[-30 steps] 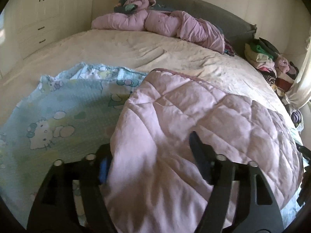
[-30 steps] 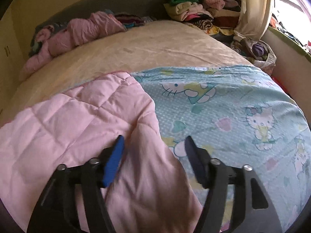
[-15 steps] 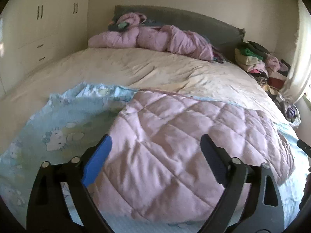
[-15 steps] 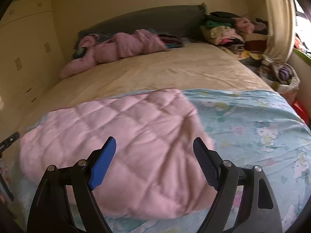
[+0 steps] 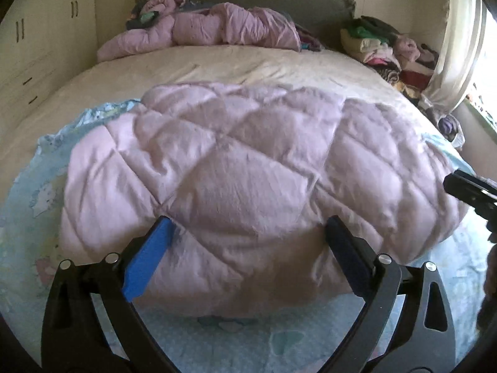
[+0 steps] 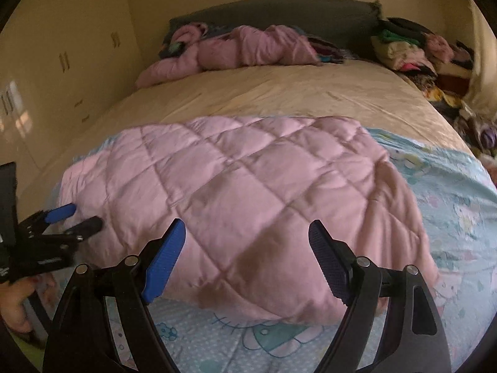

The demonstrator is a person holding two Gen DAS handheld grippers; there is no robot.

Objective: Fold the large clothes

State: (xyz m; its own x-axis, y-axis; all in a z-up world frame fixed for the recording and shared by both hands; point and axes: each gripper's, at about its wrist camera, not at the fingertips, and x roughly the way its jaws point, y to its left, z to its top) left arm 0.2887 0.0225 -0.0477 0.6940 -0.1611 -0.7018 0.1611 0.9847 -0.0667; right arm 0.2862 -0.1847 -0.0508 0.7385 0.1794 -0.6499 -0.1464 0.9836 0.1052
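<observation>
**Both grippers open above the folded pink quilt**

Your left gripper [image 5: 247, 227] looks down at a slant on the pink quilt [image 5: 248, 168], which fills the middle of the left wrist view. Its fingers stand wide apart, the blue pad [image 5: 147, 259] at lower left and the dark one at lower right. The jaws have just been opening, and they press on nothing; the quilt's near edge only shows through the gap between them.

Your right gripper [image 6: 247, 245] is tilted down in the same way over the quilt [image 6: 242, 192]. Its fingers are also apart after opening a moment ago, and nothing is clamped between them.

The quilt lies folded, pink side up, on the near part of the bed [image 5: 236, 65]. Under it is its light blue printed side [image 6: 459, 192], spread flat toward the lower edge of both frames.

The right wrist view shows what the left one does not: at the left edge you see the left gripper [image 6: 73, 217] from the side, jaws apart, just beside the quilt's left border, and your hand [image 6: 15, 304] under it. It also shows much more of the blue print, on the right of the frame.

The left wrist view shows only a dark tip of the right gripper [image 5: 469, 189] at the right edge, and a bright window [image 5: 487, 62] in the upper right corner. Both views show a crumpled pink blanket [image 5: 217, 28] at the top, by the headboard.
</observation>
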